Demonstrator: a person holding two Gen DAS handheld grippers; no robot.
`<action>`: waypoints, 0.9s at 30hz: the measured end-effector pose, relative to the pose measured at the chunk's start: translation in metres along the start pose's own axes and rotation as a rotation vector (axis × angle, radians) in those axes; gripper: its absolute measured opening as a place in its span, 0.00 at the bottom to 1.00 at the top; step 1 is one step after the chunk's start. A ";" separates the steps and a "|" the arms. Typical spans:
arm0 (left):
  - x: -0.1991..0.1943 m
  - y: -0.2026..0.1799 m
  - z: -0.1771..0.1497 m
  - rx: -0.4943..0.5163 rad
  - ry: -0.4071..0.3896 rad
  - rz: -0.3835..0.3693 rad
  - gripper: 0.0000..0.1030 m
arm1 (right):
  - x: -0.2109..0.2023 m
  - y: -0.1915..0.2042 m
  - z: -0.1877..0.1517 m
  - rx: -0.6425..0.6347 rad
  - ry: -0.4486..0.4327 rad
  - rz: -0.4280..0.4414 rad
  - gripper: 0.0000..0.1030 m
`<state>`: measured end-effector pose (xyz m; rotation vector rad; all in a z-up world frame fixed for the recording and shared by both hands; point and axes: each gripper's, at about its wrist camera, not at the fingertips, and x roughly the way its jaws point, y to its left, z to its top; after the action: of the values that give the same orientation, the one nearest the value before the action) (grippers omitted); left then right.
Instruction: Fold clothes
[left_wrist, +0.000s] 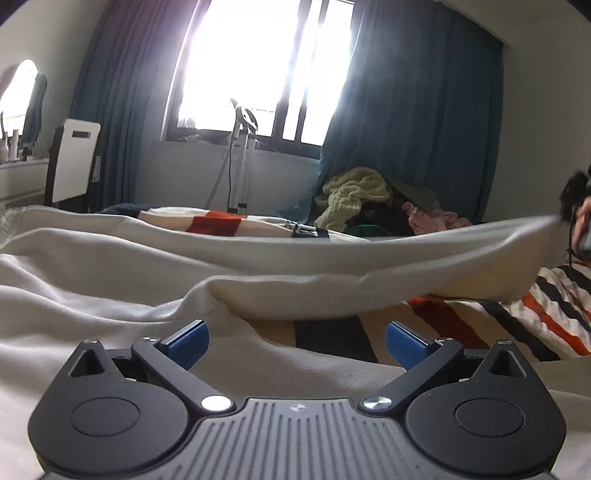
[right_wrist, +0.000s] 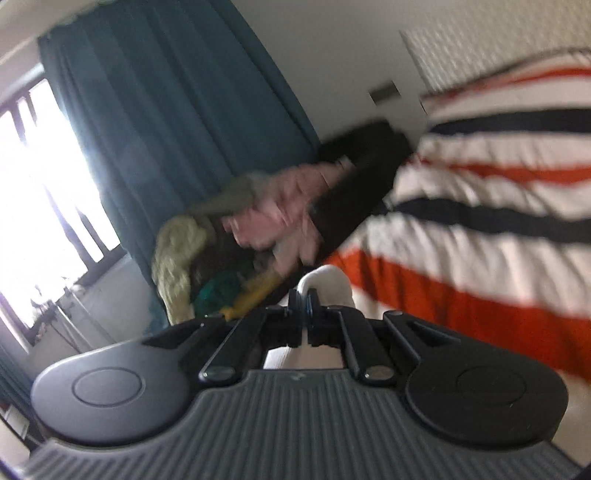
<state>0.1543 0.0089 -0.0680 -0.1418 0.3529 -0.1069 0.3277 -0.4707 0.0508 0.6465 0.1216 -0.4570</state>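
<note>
A cream garment (left_wrist: 110, 266) lies spread over the striped bed cover (left_wrist: 554, 314) in the left wrist view. My left gripper (left_wrist: 297, 343) hovers low over it, open and empty, its blue pads (left_wrist: 188, 347) wide apart. At the far right of that view the garment's edge is lifted toward my right gripper (left_wrist: 576, 218). In the right wrist view my right gripper (right_wrist: 304, 299) is shut on a fold of the cream garment (right_wrist: 328, 280), held above the striped cover (right_wrist: 480, 229). That view is blurred.
A pile of clothes (left_wrist: 373, 199) with a pale yellow knit and pink pieces lies at the far side of the bed; it also shows in the right wrist view (right_wrist: 229, 243). Behind stand blue curtains (left_wrist: 413, 110), a bright window (left_wrist: 258, 66) and a stand (left_wrist: 240, 162).
</note>
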 end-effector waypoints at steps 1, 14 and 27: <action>0.001 0.002 0.001 -0.009 0.003 -0.005 1.00 | -0.002 -0.002 0.009 0.005 -0.032 0.013 0.05; 0.005 0.007 -0.002 -0.007 0.046 -0.012 1.00 | -0.018 -0.194 -0.098 -0.061 0.182 -0.226 0.05; -0.016 -0.011 0.005 0.072 0.045 -0.007 1.00 | -0.032 -0.198 -0.095 -0.172 0.185 -0.245 0.10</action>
<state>0.1401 0.0006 -0.0556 -0.0699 0.3927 -0.1301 0.2138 -0.5405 -0.1262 0.5058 0.4146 -0.6149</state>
